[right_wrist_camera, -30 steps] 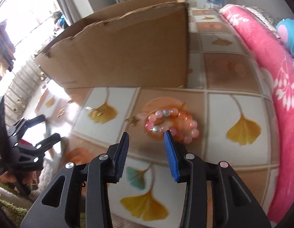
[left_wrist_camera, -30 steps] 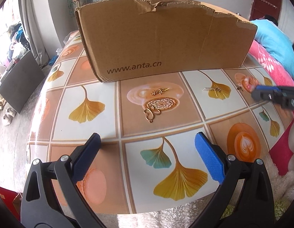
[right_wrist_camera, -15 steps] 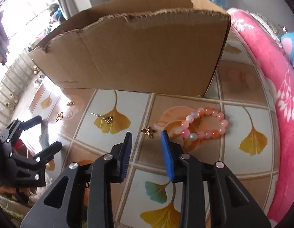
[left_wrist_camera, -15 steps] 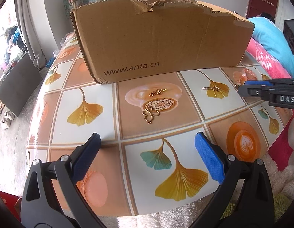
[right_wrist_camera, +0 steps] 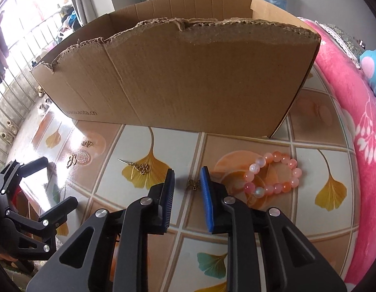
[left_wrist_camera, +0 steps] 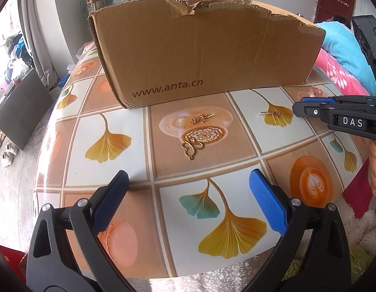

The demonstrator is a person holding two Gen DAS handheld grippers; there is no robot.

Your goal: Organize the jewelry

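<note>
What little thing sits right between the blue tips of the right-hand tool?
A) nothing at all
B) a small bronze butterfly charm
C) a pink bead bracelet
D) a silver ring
B: the small bronze butterfly charm lies on the table between the open fingers of the right gripper, while the pink bead bracelet lies off to its right.

Bright window (right_wrist_camera: 29, 31), perhaps grey curtain (left_wrist_camera: 39, 36).
</note>
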